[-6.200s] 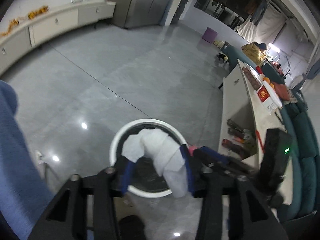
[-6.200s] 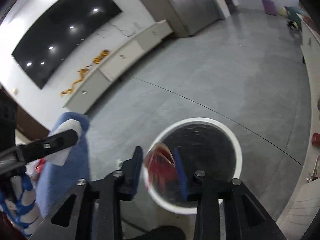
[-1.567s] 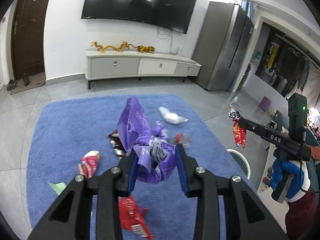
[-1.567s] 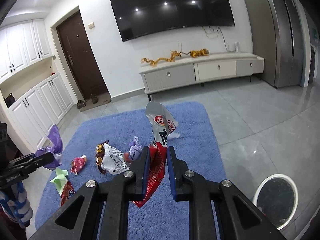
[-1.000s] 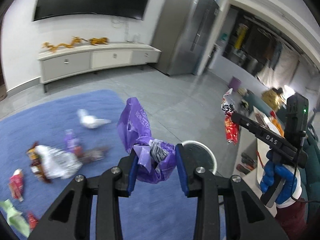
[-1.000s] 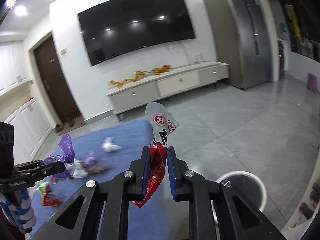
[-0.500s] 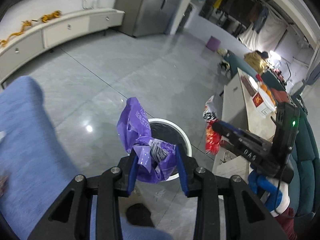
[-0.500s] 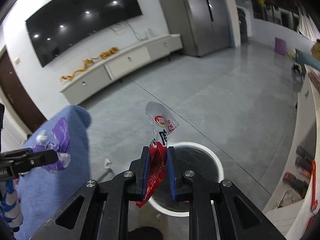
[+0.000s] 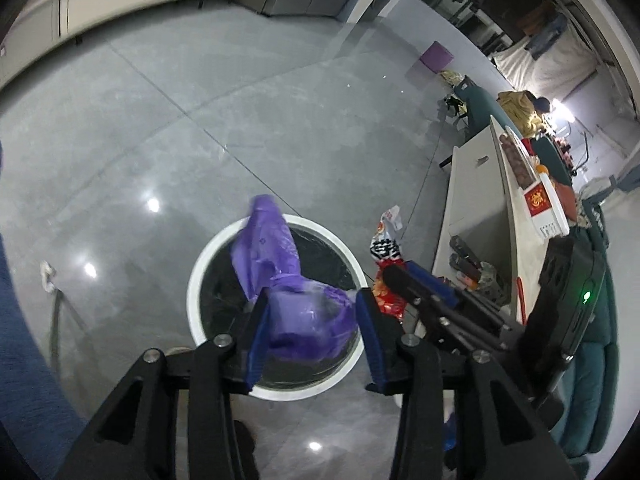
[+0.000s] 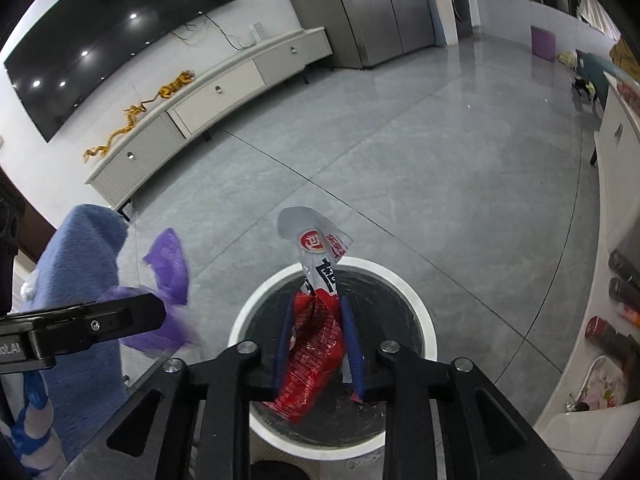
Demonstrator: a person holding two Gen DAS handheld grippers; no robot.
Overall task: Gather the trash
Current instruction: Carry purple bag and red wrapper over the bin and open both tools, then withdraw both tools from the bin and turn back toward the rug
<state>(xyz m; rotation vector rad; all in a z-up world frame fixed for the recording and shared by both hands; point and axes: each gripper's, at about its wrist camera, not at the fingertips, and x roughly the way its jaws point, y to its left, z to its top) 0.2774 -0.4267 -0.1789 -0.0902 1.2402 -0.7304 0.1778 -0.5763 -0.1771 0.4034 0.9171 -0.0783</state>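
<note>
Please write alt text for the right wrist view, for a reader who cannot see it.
The right gripper holds a red snack wrapper above a white-rimmed trash bin on the grey floor. At left, the left gripper carries a purple bag.

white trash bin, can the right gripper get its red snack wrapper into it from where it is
Probably yes: the right gripper holds the red snack wrapper directly over the white trash bin, whose mouth looks open, with nothing between them.

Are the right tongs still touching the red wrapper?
Touching. The right wrist view shows the red wrapper against the left blue pad of the right tongs, over the bin.
</note>
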